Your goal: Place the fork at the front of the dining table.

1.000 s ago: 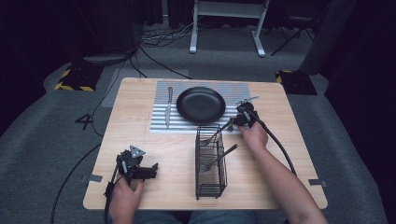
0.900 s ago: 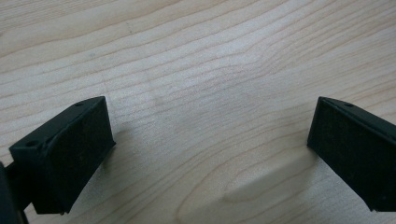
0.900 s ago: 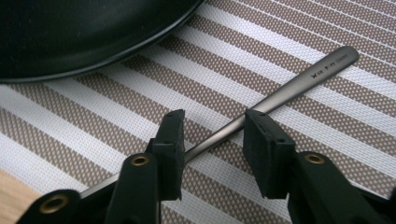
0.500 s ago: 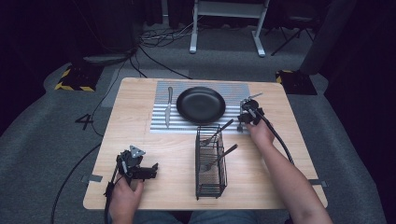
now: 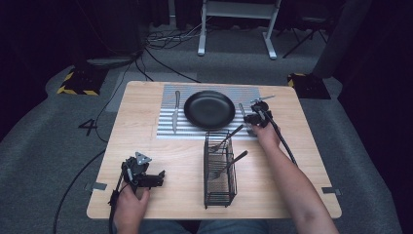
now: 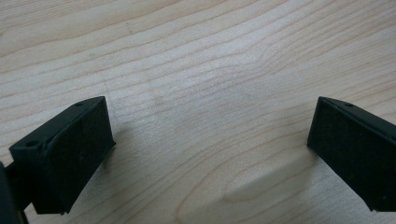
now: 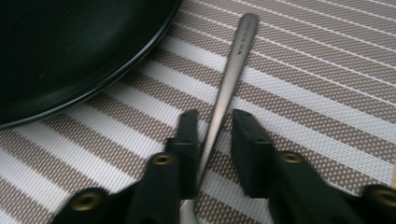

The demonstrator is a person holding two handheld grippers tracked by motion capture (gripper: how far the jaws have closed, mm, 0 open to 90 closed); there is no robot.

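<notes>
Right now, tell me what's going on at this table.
A person is laying a place setting with a gripper in each hand. The right gripper is low over the striped placemat, its jaws astride the handle of a metal utensil lying right of the black plate; the jaws have just been opening, with small gaps at the pads. A knife lies left of the plate, and two utensils stand in the wire caddy. The left gripper rests open on the bare table.

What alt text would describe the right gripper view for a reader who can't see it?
The right tongs straddle the handle of a silver utensil lying on a striped placemat, with small gaps showing either side of the handle. A black plate sits on the mat at the upper left.
</notes>
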